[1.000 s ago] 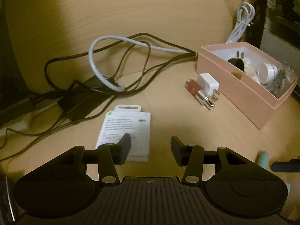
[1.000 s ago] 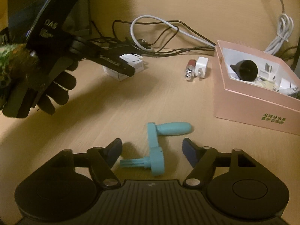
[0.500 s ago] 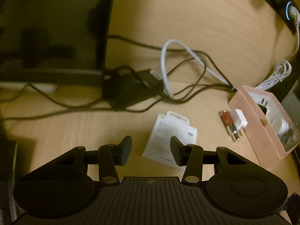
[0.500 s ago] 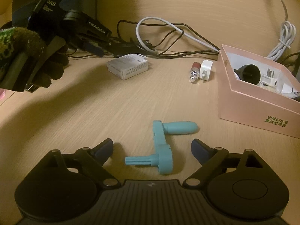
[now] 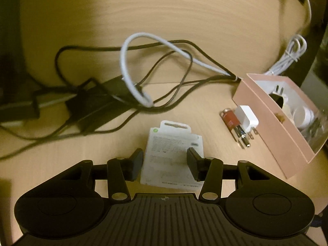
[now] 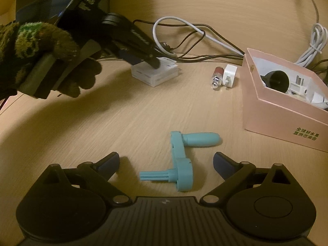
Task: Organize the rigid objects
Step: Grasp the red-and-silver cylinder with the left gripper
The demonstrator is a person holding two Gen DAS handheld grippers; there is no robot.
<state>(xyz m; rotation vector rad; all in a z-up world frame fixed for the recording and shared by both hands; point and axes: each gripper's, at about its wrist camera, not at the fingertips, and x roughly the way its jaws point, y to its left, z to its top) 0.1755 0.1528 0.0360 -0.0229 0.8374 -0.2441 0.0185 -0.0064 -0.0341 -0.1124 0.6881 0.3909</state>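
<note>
A small white packaged box [image 5: 174, 155] lies on the wooden desk, and it also shows in the right wrist view [image 6: 155, 73]. My left gripper [image 5: 165, 162] is open, its jaws standing on either side of the box. A teal crank handle [image 6: 180, 162] lies on the desk between the wide-open jaws of my right gripper [image 6: 166, 164]. A pink open box [image 6: 285, 104] with several small items stands at the right, also seen in the left wrist view [image 5: 276, 119]. A white plug adapter [image 5: 247, 119] and a red cylinder [image 5: 231, 121] lie beside it.
Tangled black and white cables [image 5: 143, 78] and a black power brick [image 5: 96, 104] lie behind the white box. A coiled white cable [image 6: 313, 47] sits behind the pink box. A gloved hand [image 6: 37, 47] holds the left gripper at the upper left.
My left gripper swung away to the left, then came back and now straddles the white box. My right gripper opened wider around the teal crank.
</note>
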